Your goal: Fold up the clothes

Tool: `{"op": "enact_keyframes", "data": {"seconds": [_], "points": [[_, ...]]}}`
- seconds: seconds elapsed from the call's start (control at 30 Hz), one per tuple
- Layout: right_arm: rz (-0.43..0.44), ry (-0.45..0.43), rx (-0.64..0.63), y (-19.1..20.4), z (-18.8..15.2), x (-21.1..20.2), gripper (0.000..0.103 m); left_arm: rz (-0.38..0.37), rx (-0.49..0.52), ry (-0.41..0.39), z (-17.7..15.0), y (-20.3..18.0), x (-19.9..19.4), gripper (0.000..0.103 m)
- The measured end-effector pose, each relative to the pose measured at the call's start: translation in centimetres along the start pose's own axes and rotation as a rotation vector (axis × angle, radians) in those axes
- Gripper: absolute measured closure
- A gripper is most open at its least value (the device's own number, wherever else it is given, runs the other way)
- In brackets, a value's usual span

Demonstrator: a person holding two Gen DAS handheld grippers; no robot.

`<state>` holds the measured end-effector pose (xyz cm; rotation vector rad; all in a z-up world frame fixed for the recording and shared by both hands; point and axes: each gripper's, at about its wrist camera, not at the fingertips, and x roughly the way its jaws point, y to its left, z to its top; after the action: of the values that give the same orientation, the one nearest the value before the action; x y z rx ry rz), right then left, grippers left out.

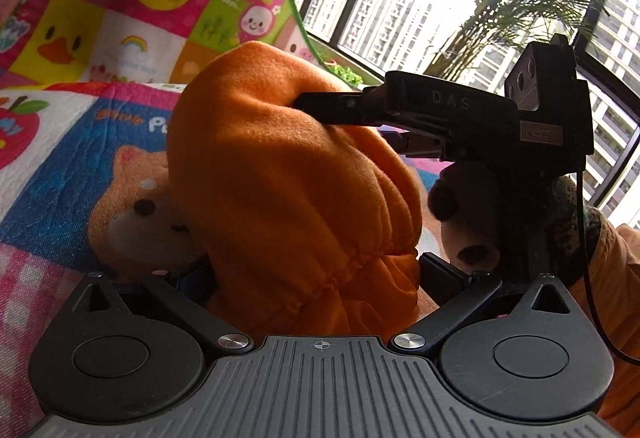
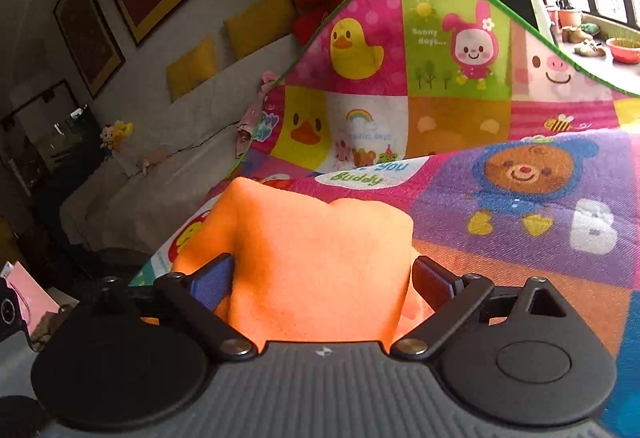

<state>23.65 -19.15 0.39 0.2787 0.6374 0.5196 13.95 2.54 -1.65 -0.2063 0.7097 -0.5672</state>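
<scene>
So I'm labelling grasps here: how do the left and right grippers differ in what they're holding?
The left gripper pinches a gathered, elastic-ruched edge of the orange garment, while the right gripper holds a smooth, flat fold of it. The left's cloth bulges up in a rounded hump; the right's stands as a squarish flap. Both are holding the same fleece above the cartoon play mat.

Your left gripper [image 1: 316, 270] and your right gripper [image 2: 322, 278] each had jaws clamped on the orange garment [image 1: 280, 174], held close together.
</scene>
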Motion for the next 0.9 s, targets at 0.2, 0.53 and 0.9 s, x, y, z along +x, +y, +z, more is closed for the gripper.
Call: {"op": "enact_keyframes", "data": {"seconds": [0.2, 0.53, 0.9], "points": [[-0.064, -0.005, 0.025, -1.5, -1.5, -2.2, 0.005, -0.043, -0.113, -0.110, 1.8, 1.9, -2.7, 0.000], [-0.185, -0.051, -0.030, -1.2, -3.7, -4.9, 0.005, 0.073, -0.202, -0.103, 3.3, 3.4, 0.6, 0.000], [-0.275, -0.020, -0.191, 1.4, -5.5, -6.0, 0.002, 0.102, -0.121, -0.104, 3.2, 1.5, 0.7, 0.000]]}}
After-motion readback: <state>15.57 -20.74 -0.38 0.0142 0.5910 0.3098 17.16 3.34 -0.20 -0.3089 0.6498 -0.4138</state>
